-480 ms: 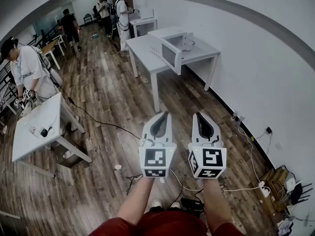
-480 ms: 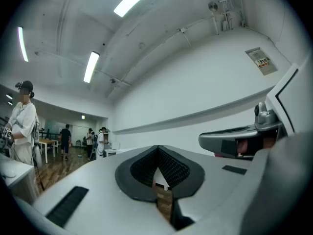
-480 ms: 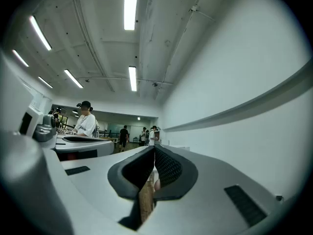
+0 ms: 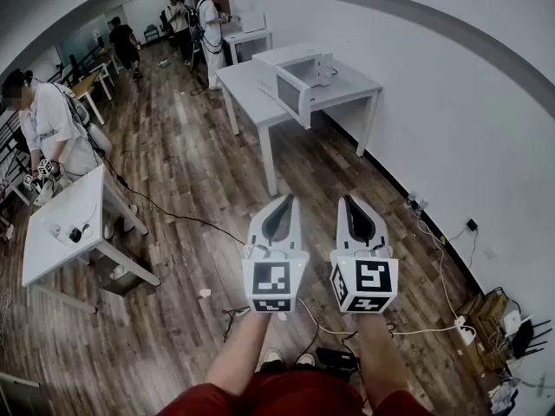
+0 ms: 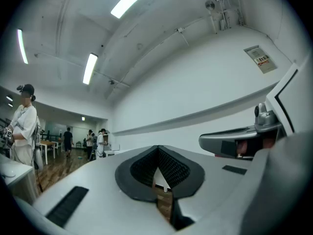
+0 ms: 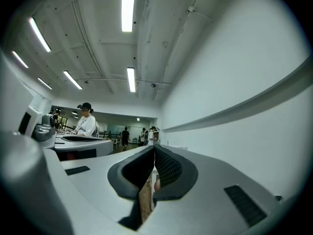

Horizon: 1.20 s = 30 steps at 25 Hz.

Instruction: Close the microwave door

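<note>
The left gripper [image 5: 157,150] has its jaws pressed together, ribbed pads meeting at the tip with nothing between them. The right gripper [image 6: 153,151] is closed the same way on nothing; only floor shows through the slit under its tips. The 2 are held side by side, near each other but apart, roughly level and pointing ahead over the wood floor [image 4: 191,172].

The microwave [image 4: 299,63] sits on a white table [image 4: 351,89] by the wall, well ahead of both grippers. Its door [image 4: 292,95] stands open, swung out toward the room with its dark window facing this way. Nothing touches it.

Little has changed since a moment ago. The table and microwave have slid slightly up and left in the head view. The grippers keep the same spot in the frame and the same closed jaws. I read that as the approach going on, with no contact yet, so none of the closing is done.

A door like this only needs a push, so shut jaws should serve, with the side of 1 gripper laid against the door's outer face. Cables [image 4: 416,332] trail on the floor near the feet and could catch a step.
</note>
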Available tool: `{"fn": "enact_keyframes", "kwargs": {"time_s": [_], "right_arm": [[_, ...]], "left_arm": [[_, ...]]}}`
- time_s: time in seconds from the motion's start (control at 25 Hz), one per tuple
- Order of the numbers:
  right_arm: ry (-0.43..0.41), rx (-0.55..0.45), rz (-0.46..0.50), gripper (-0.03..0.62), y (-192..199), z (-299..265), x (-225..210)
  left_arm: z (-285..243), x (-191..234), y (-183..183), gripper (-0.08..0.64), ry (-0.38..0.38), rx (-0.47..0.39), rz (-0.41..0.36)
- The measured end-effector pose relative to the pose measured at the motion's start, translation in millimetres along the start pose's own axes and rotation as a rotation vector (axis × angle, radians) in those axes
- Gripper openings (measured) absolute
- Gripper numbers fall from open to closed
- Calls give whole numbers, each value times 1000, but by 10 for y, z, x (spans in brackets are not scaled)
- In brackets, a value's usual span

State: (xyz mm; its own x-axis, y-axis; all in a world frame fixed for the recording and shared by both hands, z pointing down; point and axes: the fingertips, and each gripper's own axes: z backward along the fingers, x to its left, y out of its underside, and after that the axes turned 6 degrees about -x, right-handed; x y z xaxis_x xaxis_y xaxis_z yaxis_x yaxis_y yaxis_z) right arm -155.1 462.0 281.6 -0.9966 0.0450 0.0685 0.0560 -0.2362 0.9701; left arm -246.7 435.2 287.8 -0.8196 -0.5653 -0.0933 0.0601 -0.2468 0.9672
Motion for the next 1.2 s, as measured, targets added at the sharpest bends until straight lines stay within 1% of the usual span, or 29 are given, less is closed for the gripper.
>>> {"fn": "enact_keyframes", "kwargs": {"time_s": [0.2,0.4,0.6,0.88,1.2], "right_arm": [[10,-31,-23,28,-3,63,-172],[3,-28,-37,28,70,77,-287],[-1,-21,-35,28,130,-69,-366],[6,-10,-10,28,301,-500,-398],[29,8,5,28,527,-1288,-447]], "left_arm": [[-30,-141,27,26,-8,-1,-9],[-97,-229,69,26,-11,5,-11],[-262,-219,124,26,-7,12,-7],[-637,38,320,26,2,7,10],[-1286,528,566,26,14,8,35]]}}
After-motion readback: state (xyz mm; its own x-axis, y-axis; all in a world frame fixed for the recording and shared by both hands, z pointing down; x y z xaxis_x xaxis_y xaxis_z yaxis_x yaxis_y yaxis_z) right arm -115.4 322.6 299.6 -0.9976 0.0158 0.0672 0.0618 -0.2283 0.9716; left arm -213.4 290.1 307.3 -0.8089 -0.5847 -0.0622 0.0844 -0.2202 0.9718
